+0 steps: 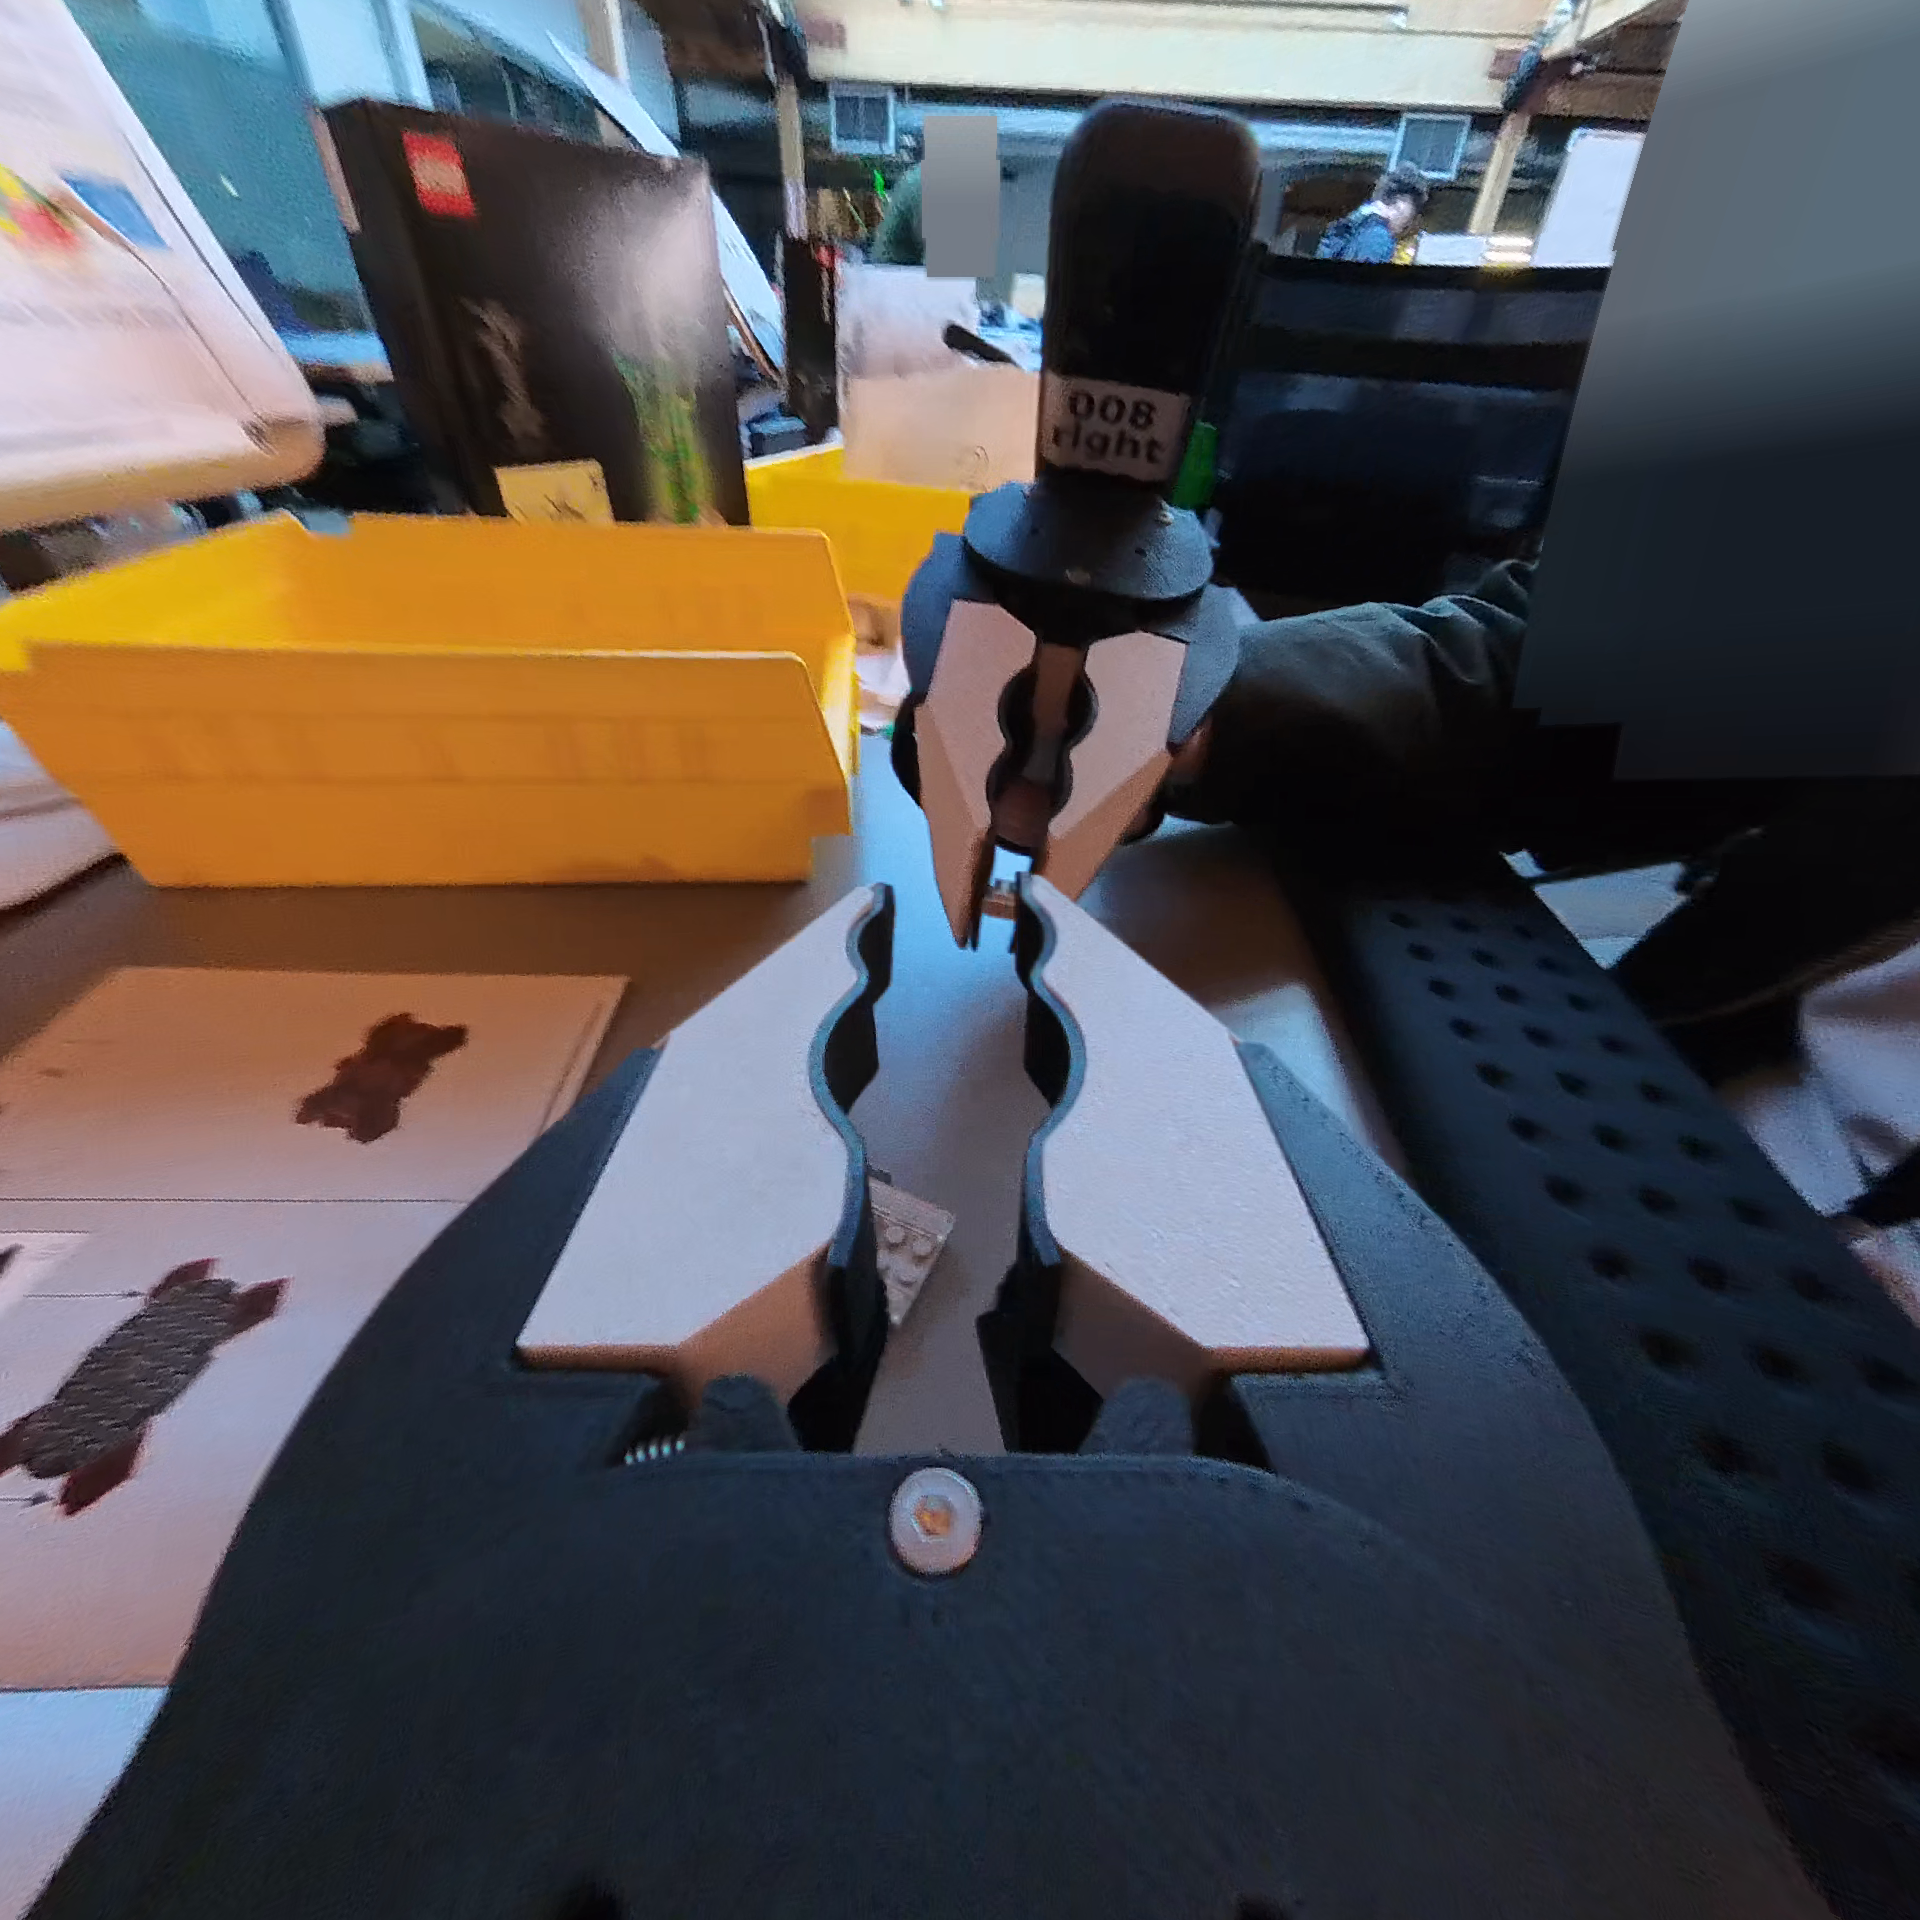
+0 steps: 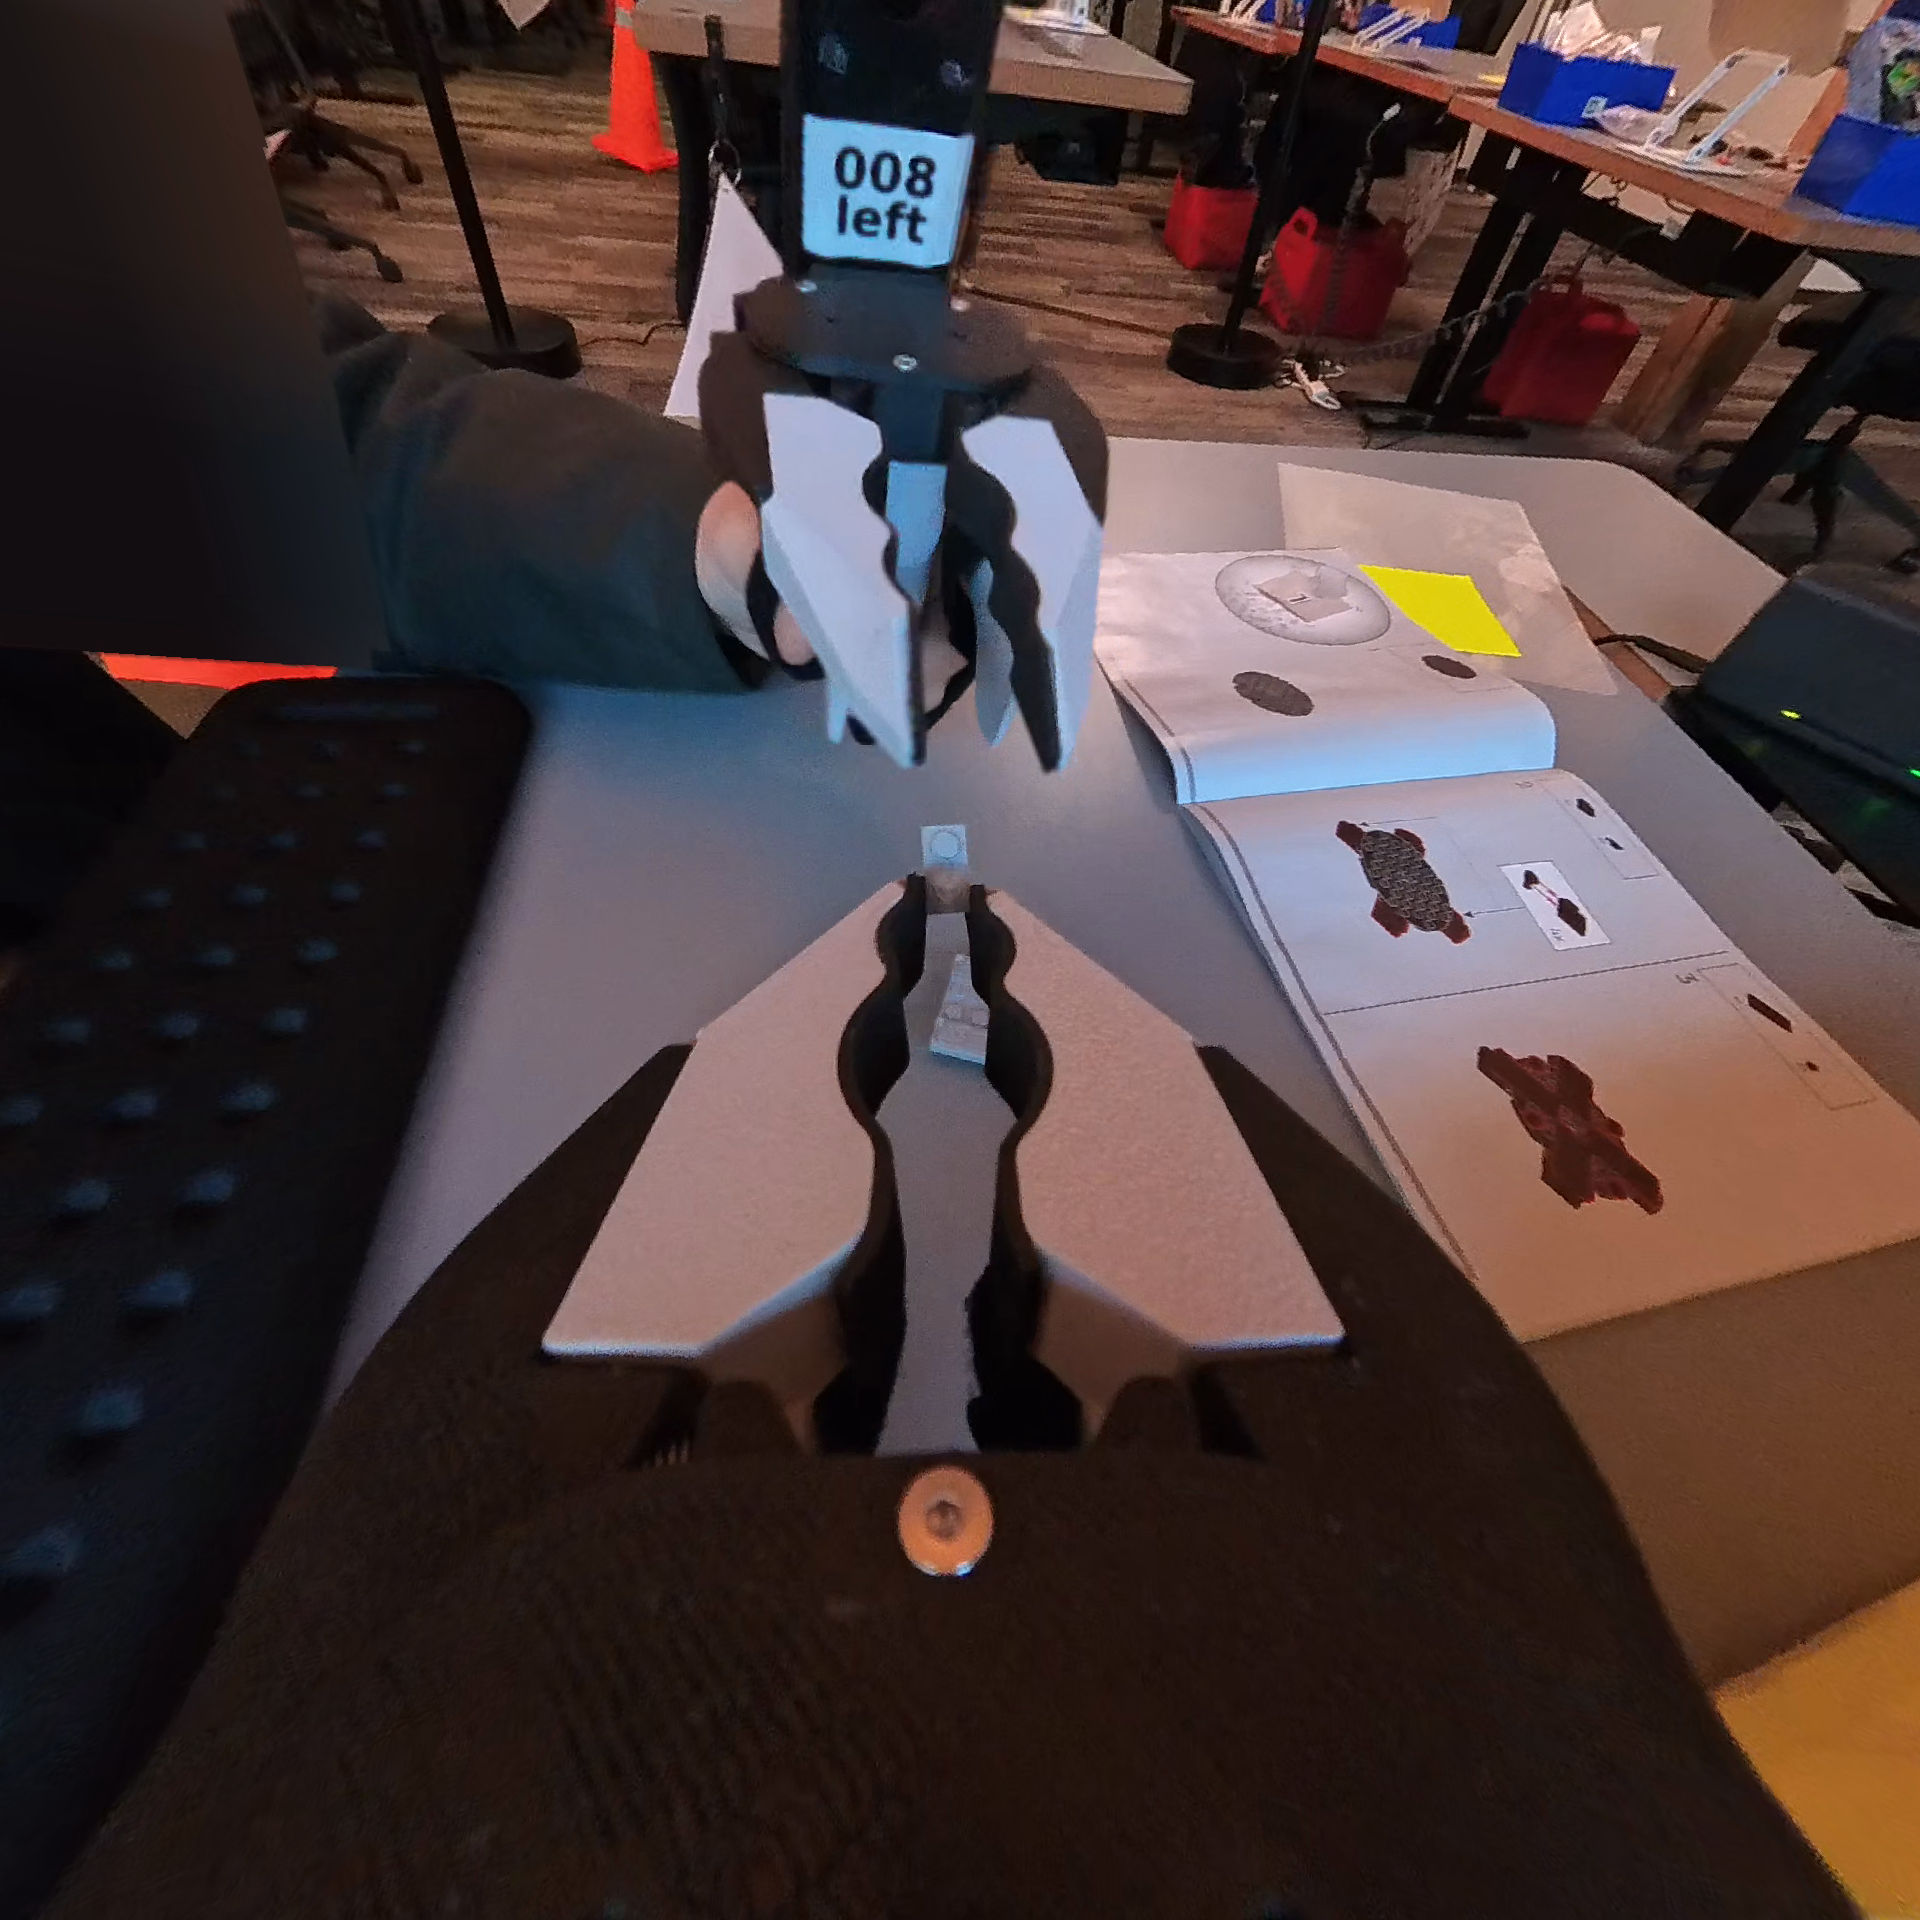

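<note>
Small brick [image 2: 948, 891] in right tool [image 2: 945, 896]

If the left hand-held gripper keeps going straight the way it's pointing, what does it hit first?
Most likely the right hand-held gripper, whose tips pinch a small grey piece just beyond the left hand-held gripper. Depth is unclear.

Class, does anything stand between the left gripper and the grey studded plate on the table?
Nothing visible does. The grey studded plate lies uncovered on the table, seen between the open jaws of the left gripper; the right gripper is beyond it.
</note>
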